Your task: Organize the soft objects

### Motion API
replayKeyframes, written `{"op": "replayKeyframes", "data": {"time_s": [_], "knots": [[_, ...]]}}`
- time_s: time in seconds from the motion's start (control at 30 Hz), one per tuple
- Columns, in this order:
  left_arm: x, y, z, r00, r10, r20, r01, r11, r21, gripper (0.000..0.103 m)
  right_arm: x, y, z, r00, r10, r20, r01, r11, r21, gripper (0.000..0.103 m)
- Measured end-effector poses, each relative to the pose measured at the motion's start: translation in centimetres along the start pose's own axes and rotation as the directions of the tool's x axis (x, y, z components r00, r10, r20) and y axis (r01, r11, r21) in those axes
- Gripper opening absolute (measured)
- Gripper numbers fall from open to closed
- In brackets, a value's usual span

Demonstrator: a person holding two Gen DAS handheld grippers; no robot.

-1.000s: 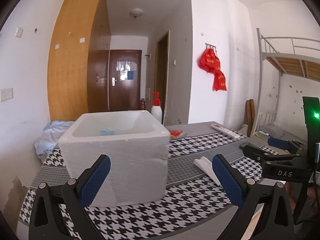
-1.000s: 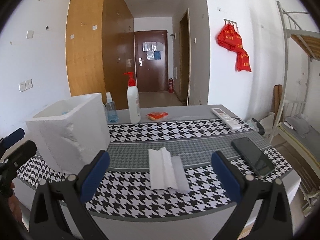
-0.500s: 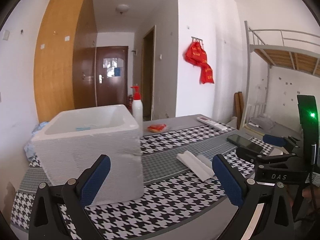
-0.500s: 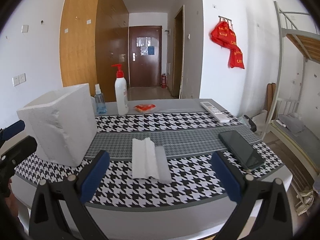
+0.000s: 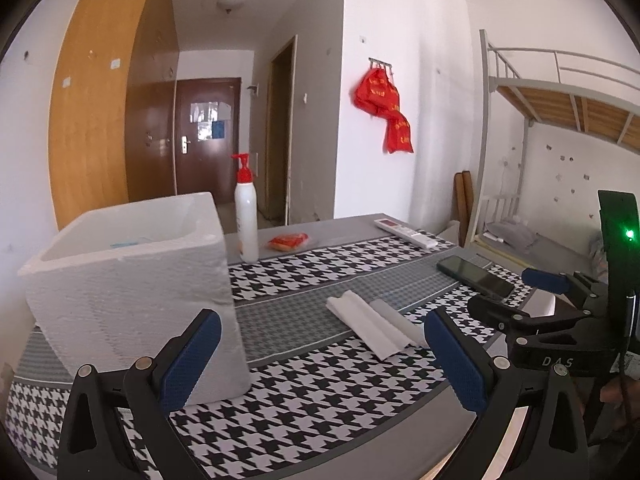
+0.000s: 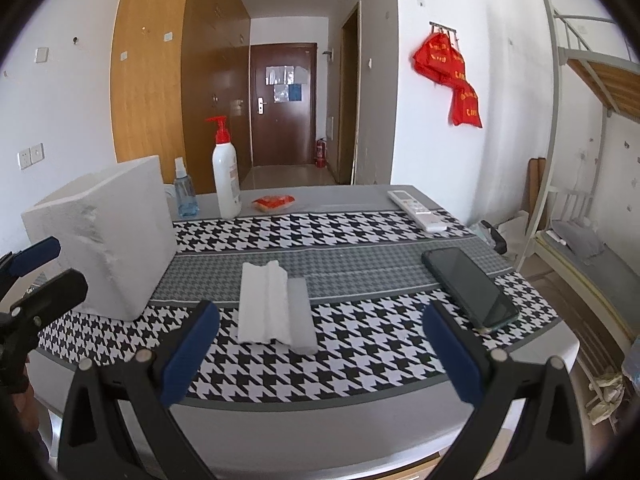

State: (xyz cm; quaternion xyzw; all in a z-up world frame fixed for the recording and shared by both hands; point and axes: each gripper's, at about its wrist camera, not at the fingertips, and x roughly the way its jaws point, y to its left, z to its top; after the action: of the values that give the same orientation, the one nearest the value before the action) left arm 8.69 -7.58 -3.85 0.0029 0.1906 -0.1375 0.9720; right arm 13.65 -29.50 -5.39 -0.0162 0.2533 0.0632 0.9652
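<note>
Two wrist views of a table [image 6: 360, 432] covered by a houndstooth cloth [image 6: 360, 236]. The left gripper [image 5: 320, 356] and the right gripper [image 6: 320, 350] both hang above the near edge of the table, each with its jaws spread wide and nothing between the blue pads [image 6: 188, 354]. The folded white tissue [image 6: 264, 300] — the soft object — lies flat on the cloth near the middle of the table, with a grey strip [image 6: 302, 312] touching its right side. In the right wrist view the tissue sits just ahead of the open jaws; in the left wrist view it lies ahead and to the right.

A white foam box [image 5: 132, 280] stands open-topped on the left part of the table, well apart from the tissue; something pale blue [image 5: 124, 245] lies inside it, too small to identify. Behind the box stand a small blue spray bottle [image 6: 185, 194] and a white pump bottle with a red head [image 6: 225, 176]. A red packet [image 6: 274, 202] lies just right of the pump bottle. A white remote control [image 6: 416, 210] rests near the far right corner, and a dark phone [image 6: 468, 284] lies face up near the right edge — both clear of the tissue.
</note>
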Motion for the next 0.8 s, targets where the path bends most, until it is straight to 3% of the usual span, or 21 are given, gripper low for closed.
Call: {"op": "replayKeyframes", "data": {"time_s": [0.8], "knots": [[4.1,-1.8,-0.2,0.994,-0.011,-0.112,0.012,1.0,0.013,0.102,3.1,-1.8,-0.6,0.995,0.065,-0.082,-0.064,0.998,0.01,0.102]]}}
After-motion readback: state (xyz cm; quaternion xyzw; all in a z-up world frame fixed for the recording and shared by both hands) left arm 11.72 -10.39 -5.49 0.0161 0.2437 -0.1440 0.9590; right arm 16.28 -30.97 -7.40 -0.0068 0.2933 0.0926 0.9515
